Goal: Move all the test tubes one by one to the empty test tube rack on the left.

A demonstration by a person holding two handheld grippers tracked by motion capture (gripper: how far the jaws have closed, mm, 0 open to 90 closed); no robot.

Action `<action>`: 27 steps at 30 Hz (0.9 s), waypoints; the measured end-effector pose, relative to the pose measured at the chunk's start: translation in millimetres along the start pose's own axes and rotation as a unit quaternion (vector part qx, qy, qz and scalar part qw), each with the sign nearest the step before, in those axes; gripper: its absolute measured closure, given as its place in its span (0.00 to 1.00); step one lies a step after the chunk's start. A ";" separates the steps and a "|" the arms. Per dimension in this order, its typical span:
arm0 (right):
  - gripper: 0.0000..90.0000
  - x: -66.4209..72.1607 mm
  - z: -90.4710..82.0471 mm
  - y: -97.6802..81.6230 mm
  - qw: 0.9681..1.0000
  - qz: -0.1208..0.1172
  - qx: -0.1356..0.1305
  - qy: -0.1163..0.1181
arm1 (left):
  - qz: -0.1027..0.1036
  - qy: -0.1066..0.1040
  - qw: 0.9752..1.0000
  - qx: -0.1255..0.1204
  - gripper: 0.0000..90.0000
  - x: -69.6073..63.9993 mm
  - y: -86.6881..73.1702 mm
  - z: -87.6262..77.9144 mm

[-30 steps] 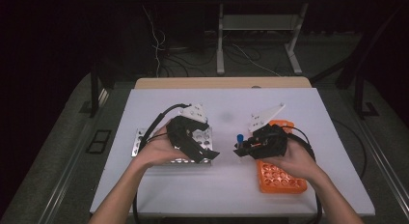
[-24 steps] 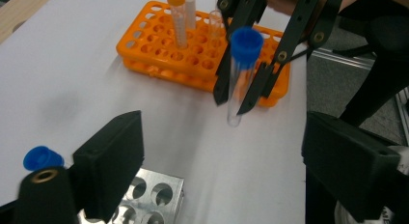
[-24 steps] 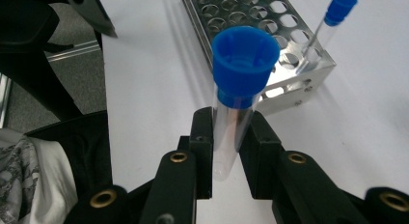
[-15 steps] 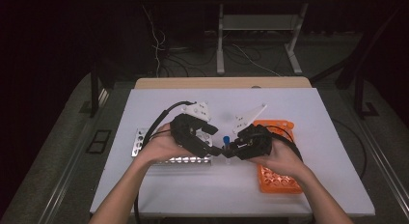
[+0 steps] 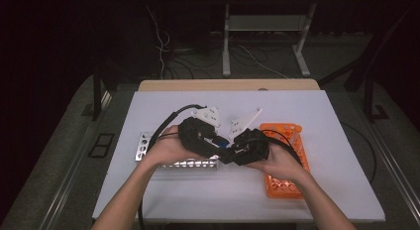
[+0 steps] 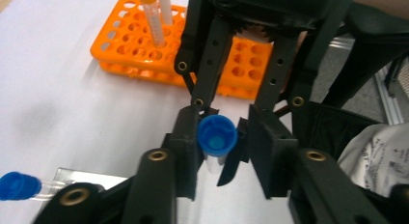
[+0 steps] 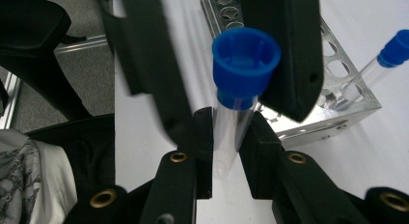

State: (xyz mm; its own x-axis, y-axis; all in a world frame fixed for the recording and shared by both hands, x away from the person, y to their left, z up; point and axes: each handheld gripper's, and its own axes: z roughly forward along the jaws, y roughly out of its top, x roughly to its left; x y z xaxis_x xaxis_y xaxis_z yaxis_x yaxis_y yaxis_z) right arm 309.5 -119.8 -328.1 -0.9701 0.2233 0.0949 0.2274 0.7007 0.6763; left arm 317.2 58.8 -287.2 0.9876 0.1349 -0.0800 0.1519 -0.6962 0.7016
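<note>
A clear tube with a blue cap (image 7: 246,55) stands between the pads of my right gripper (image 7: 229,120), which is shut on its glass body. In the high view the right gripper (image 5: 232,151) meets my left gripper (image 5: 217,144) nose to nose above the table's middle. The left gripper (image 6: 224,119) has the blue cap (image 6: 217,134) between its jaws, which have just been closing. One pad touches the cap and a gap remains on the other side. Both hands hold their grippers above the table.
An orange rack (image 5: 289,183) lies at the right, with an orange-capped tube (image 6: 152,21) and a white one (image 6: 166,9) standing in it. A metal rack (image 5: 148,146) lies at the left, and another blue-capped tube (image 7: 381,60) leans in it.
The right gripper came left from over the orange rack with the tube to meet the left gripper. The left jaws narrowed around the blue cap.
</note>
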 end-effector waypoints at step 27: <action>0.42 -3.3 -17.8 -4.7 0.999 0.026 -0.030 -0.030 | -0.009 0.014 1.000 0.009 0.83 14.5 5.2 -21.8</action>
State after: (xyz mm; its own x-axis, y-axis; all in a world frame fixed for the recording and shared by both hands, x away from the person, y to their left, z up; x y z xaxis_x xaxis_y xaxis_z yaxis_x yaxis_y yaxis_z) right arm 310.1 -135.9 -318.6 -0.9499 0.2995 0.0894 0.2708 0.6461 0.7136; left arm 331.4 72.5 -269.3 0.9834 0.1669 -0.0715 0.1699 -0.7061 0.6874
